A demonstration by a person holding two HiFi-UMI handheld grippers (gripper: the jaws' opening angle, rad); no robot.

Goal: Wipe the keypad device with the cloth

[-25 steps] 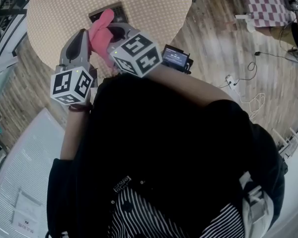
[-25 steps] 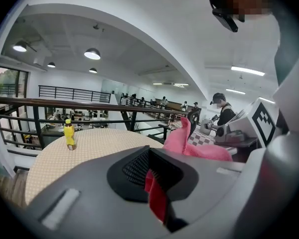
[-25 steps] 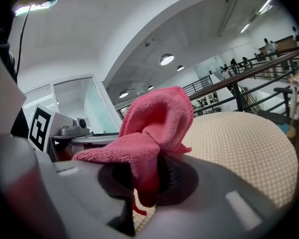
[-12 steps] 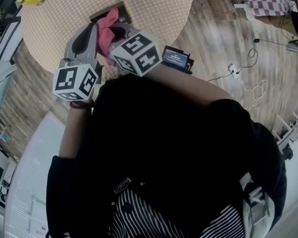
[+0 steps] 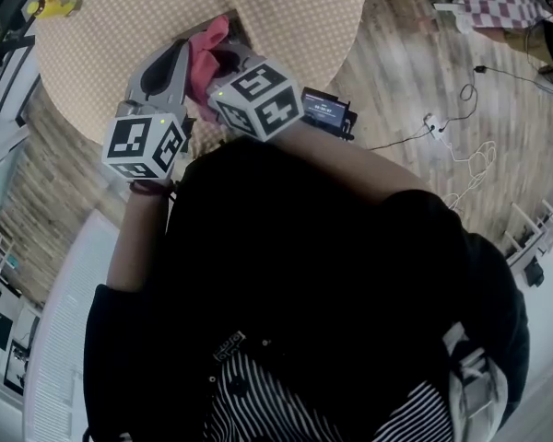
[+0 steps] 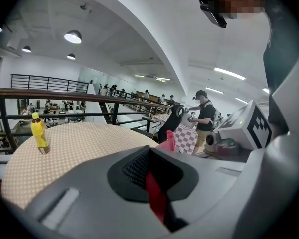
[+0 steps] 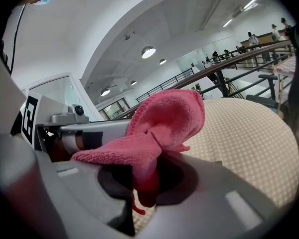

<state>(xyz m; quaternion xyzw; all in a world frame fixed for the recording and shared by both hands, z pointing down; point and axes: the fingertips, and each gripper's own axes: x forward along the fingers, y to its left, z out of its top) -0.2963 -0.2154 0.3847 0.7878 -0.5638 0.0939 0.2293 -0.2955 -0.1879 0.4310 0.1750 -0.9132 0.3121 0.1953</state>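
Note:
A pink cloth (image 5: 205,52) is bunched up between my two grippers above the near edge of the round table (image 5: 286,17). My right gripper (image 5: 225,59) is shut on the pink cloth (image 7: 165,123), which bulges out past its jaws. My left gripper (image 5: 182,53) sits close beside it on the left, jaws together with a red strip of cloth (image 6: 157,199) caught in their seam. Only a dark sliver of the keypad device (image 5: 237,39) shows behind the cloth on the table.
A yellow bottle (image 5: 48,6) stands at the table's far left edge, upright in the left gripper view (image 6: 38,132). A small black unit with a lit screen (image 5: 327,110) sits by my right forearm. Cables (image 5: 452,164) lie on the wooden floor. People stand at a checkered table (image 6: 187,133) behind.
Both grippers and the cloth have shifted slightly toward the keypad device, which was plainly visible above the cloth and is now almost covered by it. The jaws stay shut.

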